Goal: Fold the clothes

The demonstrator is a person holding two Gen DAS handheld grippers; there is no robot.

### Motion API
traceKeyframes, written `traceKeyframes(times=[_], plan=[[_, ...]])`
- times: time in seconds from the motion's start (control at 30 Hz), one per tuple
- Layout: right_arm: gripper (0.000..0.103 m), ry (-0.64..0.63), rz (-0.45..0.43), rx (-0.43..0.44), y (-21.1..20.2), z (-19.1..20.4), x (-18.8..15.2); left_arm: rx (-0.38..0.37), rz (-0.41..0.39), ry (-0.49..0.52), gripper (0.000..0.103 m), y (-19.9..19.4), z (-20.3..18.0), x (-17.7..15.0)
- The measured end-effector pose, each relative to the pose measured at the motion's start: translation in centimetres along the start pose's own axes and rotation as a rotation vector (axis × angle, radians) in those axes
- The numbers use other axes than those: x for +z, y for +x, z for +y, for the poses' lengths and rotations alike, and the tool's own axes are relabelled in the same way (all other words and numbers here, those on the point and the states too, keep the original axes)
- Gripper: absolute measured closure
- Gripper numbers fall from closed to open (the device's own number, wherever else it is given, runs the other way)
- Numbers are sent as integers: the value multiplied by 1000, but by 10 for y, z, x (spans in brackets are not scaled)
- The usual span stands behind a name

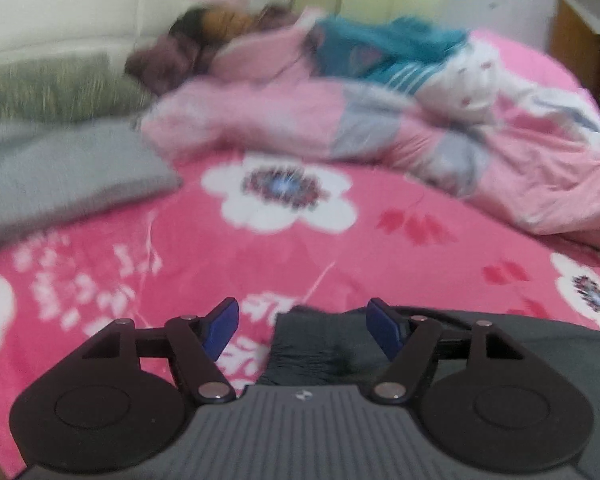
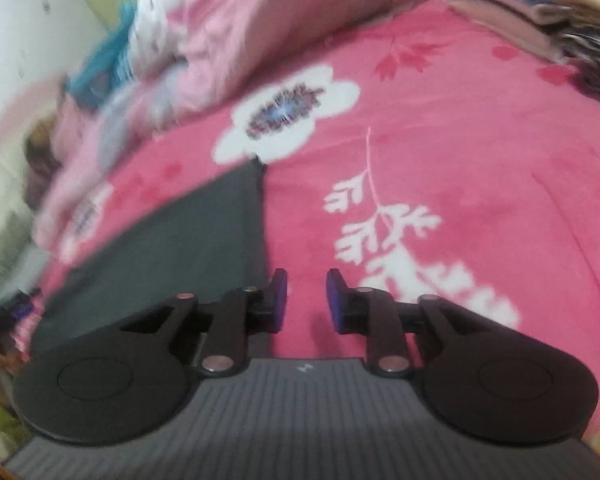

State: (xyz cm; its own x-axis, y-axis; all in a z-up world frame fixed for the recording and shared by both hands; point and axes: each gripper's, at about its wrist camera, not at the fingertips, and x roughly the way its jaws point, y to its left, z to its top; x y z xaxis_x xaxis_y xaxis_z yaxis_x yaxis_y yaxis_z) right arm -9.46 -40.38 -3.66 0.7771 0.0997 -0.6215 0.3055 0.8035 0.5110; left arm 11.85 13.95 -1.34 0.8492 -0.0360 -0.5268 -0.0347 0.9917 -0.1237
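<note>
Right wrist view: gripper (image 2: 306, 300) released and empty, dark grey garment (image 2: 188, 240) just left on the bedsheet (image 2: 480, 152).

The middle of the bed (image 1: 300, 248), with its pink flowered cover, is bare and gives open room for a hand. Along the far side a crumpled pink quilt (image 1: 340, 120) and a teal garment (image 1: 380, 52) block the way. Grey pillows (image 1: 60, 168) close the far left corner. A dark grey cloth (image 2: 180, 248) lies flat at the near edge. At the right edge stands what seems a stack of folded clothes (image 2: 572, 12), though blurred.
</note>
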Motion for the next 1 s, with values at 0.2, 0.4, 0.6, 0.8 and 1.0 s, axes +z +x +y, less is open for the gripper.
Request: traceKeyframes(times=[0.2, 0.4, 0.6, 0.8, 1.0], plan=[[53, 261, 109, 107, 5, -13, -51, -285, 16, 225, 28, -62, -86, -28], [53, 370, 80, 220, 3, -12, -77, -404, 95, 354, 28, -88, -134, -76], [53, 245, 127, 257, 16, 27, -98, -374, 85, 523, 29, -107, -135, -113], [76, 160, 127, 245, 34, 52, -101, -327, 35, 798, 37, -105, -163, -148], [100, 221, 144, 294, 44, 52, -91, -375, 68, 789, 95, -91, -169, -142]])
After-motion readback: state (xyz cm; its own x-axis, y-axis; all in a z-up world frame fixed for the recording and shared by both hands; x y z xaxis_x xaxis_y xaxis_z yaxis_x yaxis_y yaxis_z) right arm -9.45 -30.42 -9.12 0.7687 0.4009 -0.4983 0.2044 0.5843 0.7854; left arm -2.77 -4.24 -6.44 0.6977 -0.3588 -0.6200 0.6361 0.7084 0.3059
